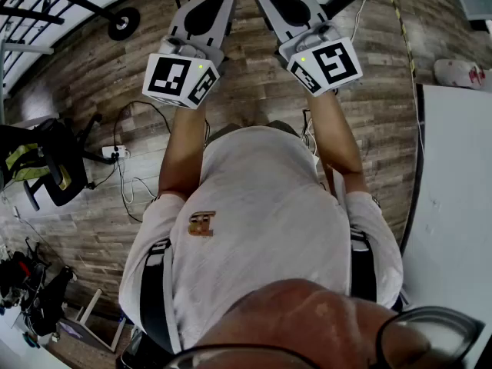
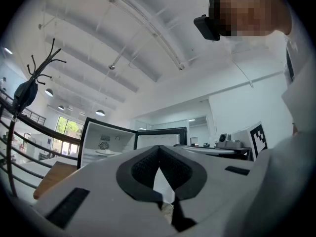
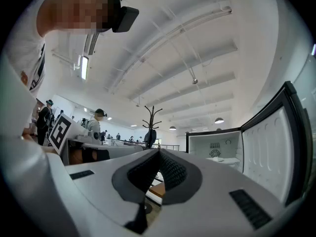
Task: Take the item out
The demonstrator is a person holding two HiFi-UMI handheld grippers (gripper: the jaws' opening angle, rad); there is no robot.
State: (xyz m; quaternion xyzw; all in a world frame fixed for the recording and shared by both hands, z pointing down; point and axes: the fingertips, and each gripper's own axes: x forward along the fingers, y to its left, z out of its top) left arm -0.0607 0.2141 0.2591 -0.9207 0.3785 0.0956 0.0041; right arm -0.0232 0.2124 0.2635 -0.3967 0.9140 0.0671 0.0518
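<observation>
Wood-plank floor [image 1: 254, 98], open fridge [image 3: 217, 154] ahead; left tongs [image 2: 159, 148] and right tongs [image 3: 159, 152] both closed, empty.

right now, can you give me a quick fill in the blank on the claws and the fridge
1. The left claw and the right claw are both ____, with nothing held.
2. The door of the fridge stands ____.
3. The floor below the person is ____ planking.
Missing words: shut; open; wooden.
</observation>
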